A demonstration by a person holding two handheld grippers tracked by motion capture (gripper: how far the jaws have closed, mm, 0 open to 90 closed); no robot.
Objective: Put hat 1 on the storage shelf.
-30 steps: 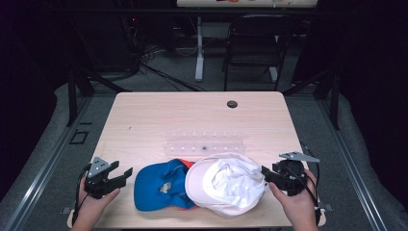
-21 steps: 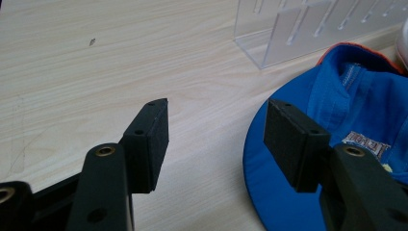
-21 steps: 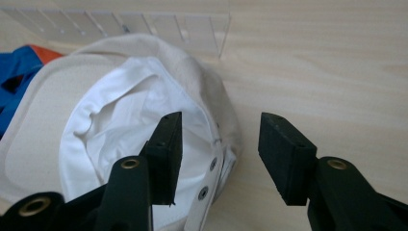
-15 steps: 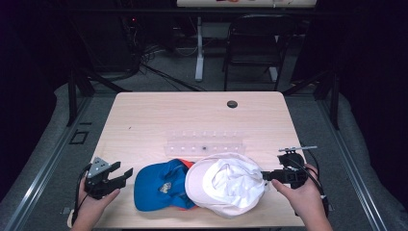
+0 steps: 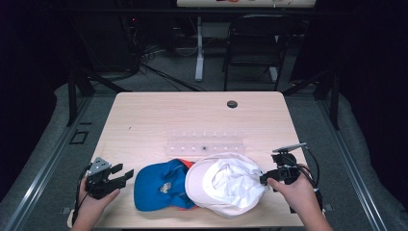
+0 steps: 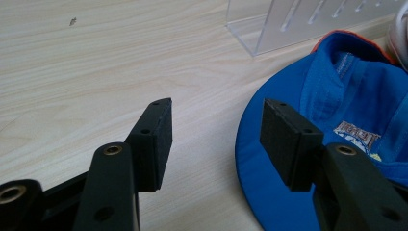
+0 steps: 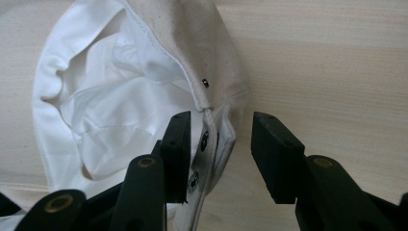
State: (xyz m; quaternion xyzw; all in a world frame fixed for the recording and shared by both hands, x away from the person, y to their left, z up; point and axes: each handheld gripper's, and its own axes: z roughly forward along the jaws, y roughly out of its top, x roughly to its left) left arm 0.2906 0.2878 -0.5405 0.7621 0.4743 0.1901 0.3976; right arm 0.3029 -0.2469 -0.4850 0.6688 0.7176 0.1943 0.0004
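Right gripper (image 7: 219, 144), held at the near right of the surface (image 5: 192, 115), straddles the rear strap edge of the white cap (image 5: 226, 183). Its jaws have just been closing, yet a gap remains on the right side of the cloth, and the pads do not both press on it; in the right gripper view the strap with its snap holes stands between the two black jaws, close against the left one. The white cap lies upside down near the front edge of the surface, its lining facing up.

Left gripper (image 6: 216, 139), at the near left of the surface, has also just been narrowing its jaws, and they stand apart with nothing between them but bare wood. In the left gripper view its right jaw is seen against the brim of the blue cap (image 6: 346, 144); whether it touches cannot be told. In the high view the blue cap lies just left of the white cap, whose edge overlaps it.

Behind both caps stands a clear plastic rack (image 5: 204, 146). A round dark grommet (image 5: 232, 104) sits near the far edge of the surface.
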